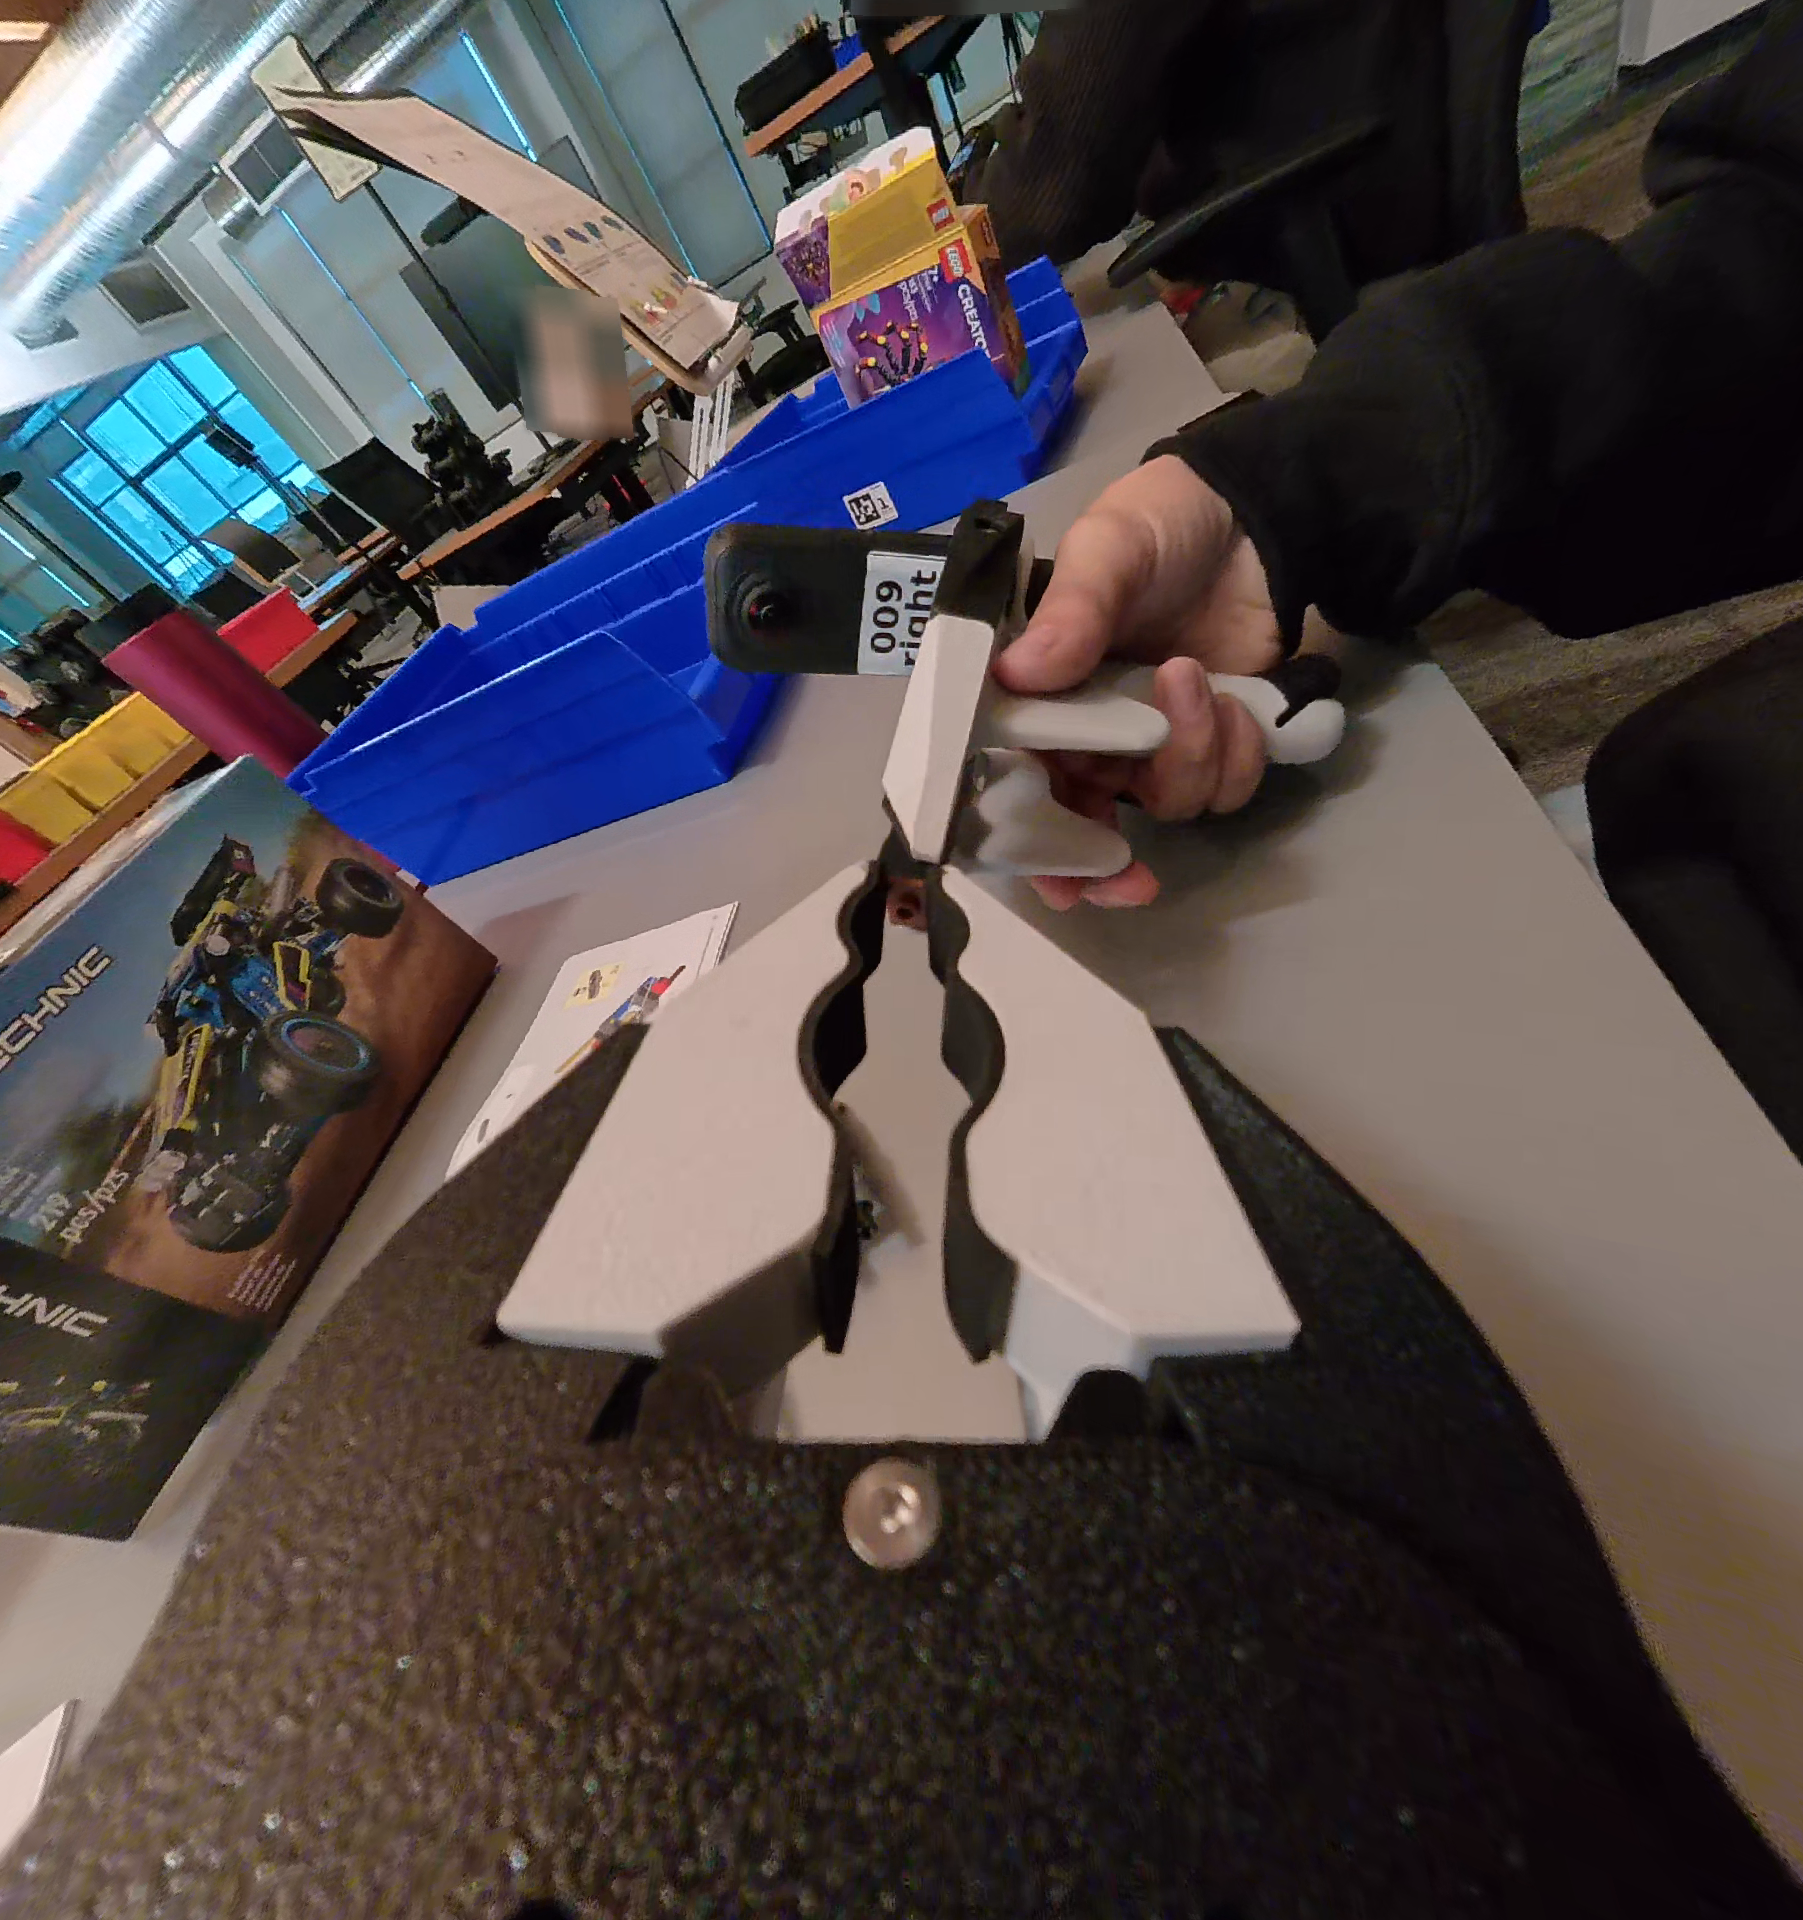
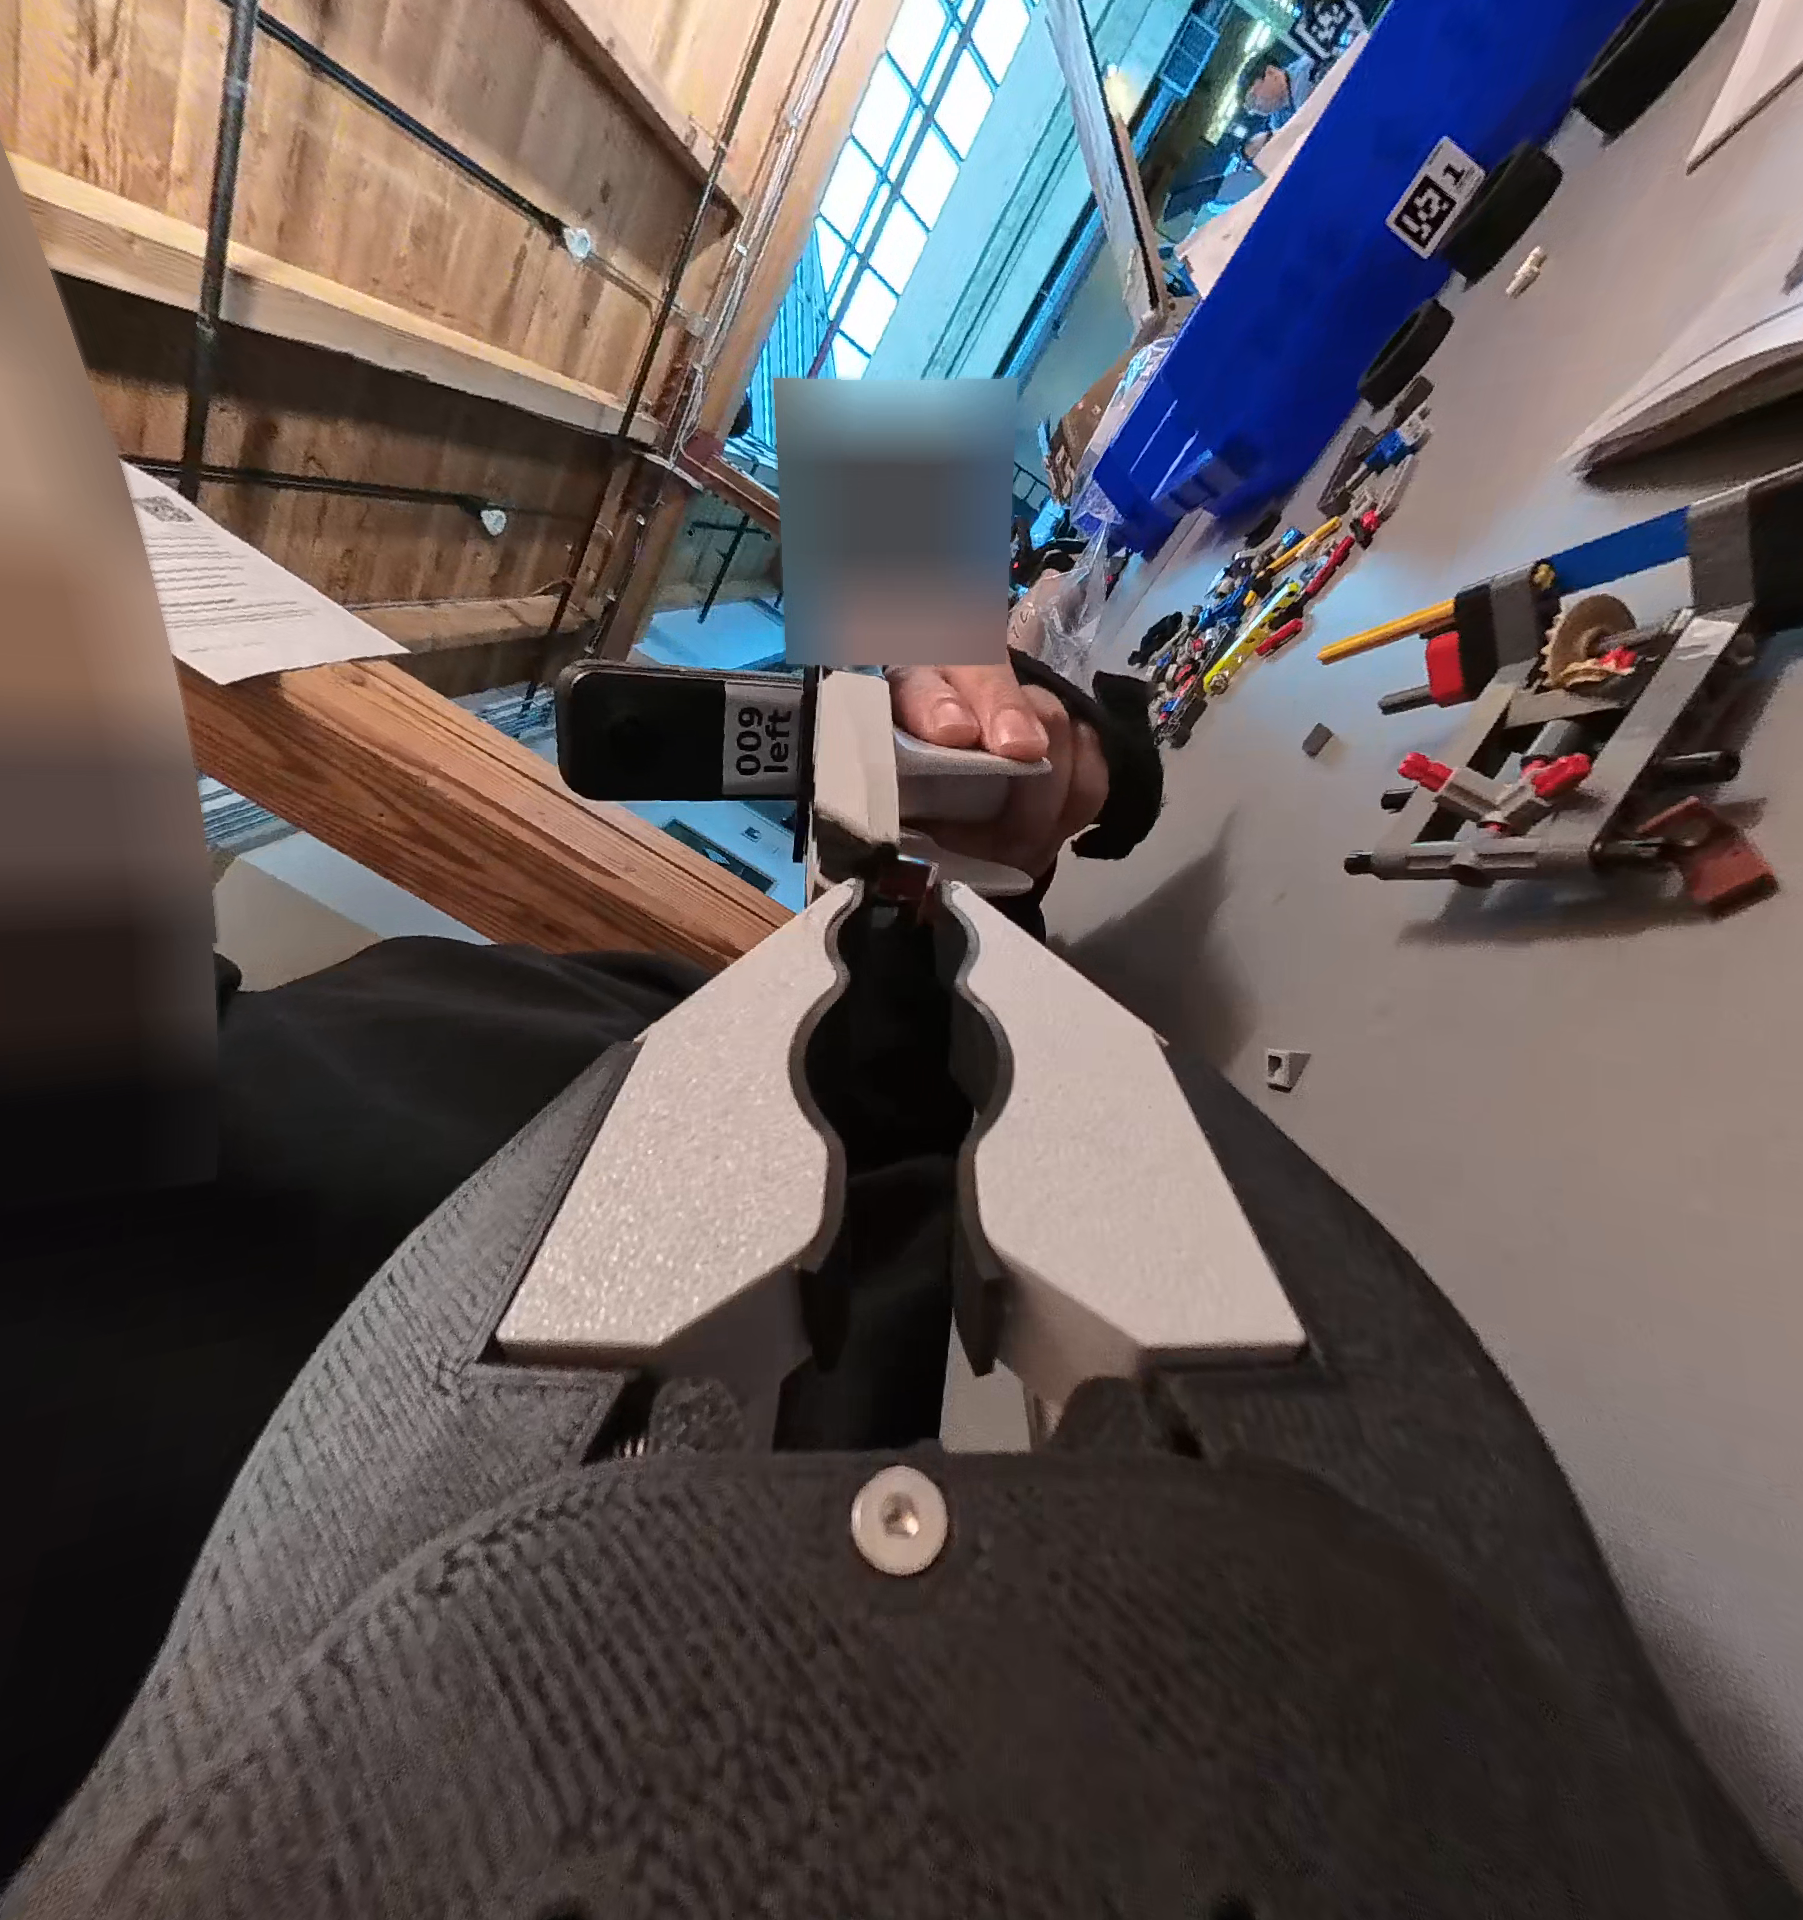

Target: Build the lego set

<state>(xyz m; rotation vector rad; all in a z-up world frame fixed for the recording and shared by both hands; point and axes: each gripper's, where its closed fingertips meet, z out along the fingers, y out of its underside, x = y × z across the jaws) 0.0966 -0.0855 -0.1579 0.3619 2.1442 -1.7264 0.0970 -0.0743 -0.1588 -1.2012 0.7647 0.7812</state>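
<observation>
- Grippers met tip to tip above grey table, well off its surface.
- Left gripper clenched on small reddish-brown piece at fingertips.
- Right gripper pinched same piece from opposite side; tips nearly closed around it.
- Right hand wrapped round grey handle, black sleeve behind.
- Left hand seen past left gripper's handle.
- Half-built grey chassis lay on table, red pins and tan gear fitted, well apart from grippers.
- Loose parts scattered farther along, near blue bin.
- Set box rested at table's left, booklet just beside.
</observation>
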